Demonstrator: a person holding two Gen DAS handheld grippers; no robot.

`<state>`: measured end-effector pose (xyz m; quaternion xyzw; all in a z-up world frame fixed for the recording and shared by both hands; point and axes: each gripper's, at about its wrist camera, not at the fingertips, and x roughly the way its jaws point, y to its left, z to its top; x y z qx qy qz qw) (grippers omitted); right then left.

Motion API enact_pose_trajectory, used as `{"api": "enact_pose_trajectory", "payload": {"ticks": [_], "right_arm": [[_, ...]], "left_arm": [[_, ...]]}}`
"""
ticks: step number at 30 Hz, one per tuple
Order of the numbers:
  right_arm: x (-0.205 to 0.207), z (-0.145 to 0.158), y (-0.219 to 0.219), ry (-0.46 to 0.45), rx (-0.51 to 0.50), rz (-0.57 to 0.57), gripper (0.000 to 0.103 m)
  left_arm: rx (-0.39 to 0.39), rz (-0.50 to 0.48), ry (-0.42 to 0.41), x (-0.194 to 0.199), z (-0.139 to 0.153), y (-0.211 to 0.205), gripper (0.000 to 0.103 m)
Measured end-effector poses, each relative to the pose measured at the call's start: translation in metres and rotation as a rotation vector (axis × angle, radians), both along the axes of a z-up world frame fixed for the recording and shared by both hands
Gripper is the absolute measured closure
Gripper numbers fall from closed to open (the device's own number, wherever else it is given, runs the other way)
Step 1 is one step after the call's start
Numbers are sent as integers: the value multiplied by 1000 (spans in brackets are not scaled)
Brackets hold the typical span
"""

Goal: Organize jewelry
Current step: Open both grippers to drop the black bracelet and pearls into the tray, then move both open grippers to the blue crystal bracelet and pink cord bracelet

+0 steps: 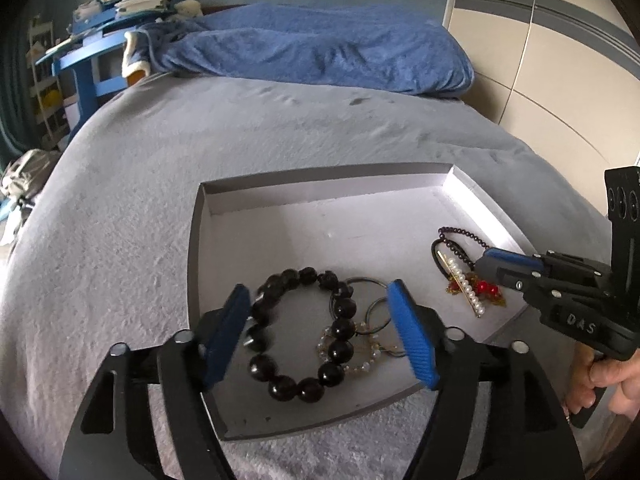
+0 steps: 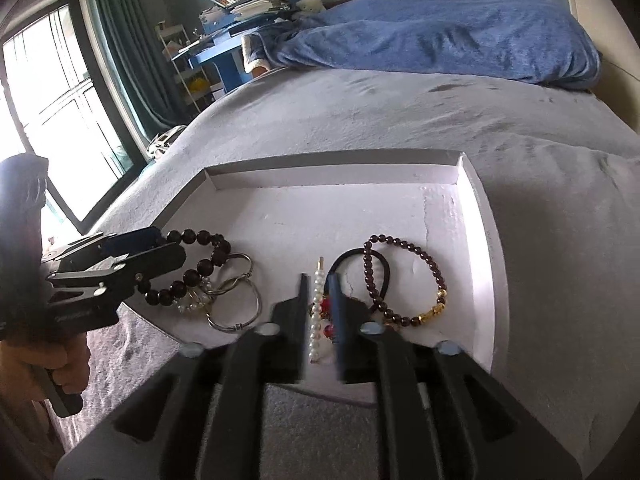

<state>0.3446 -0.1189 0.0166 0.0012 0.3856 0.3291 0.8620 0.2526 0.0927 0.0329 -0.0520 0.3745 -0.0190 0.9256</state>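
Observation:
A shallow white box lies on the grey bed cover. In it, a black bead bracelet lies over thin metal rings and a clear bead bracelet. My left gripper is open, its blue pads either side of the black bracelet. To the right lie a pearl hair clip, a red bead ornament, a black hair tie and a dark red bead bracelet. My right gripper is narrowly open around the pearl clip.
A blue blanket lies bunched at the far end of the bed. A blue desk with books stands beyond the bed's left side. A window with green curtains is at left. A wardrobe is at right.

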Motion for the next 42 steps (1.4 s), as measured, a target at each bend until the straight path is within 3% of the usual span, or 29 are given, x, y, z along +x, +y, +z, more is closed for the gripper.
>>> {"api": "enact_pose_trajectory", "payload": {"ticks": [7,10,19,30,42], "right_arm": [[-10,9,-14,-23,36,-13,54],[-17,12,-20,-34,43,-14,46],[-40,21,-36,-57,85,-45,35],[-74,21,-53,-41,116,-58,33],[-97,-4,-68,15,29,-75,32]], "left_arm": [[29,16,-22,-11,8,-4,11],[57,21,-35,-20,11,-7,11],[69,43,-75,-58,23,-3,10],[37,20,-73,-122,14,-6,10],[-18,-11,-50,-153,-1,-5,10]]}}
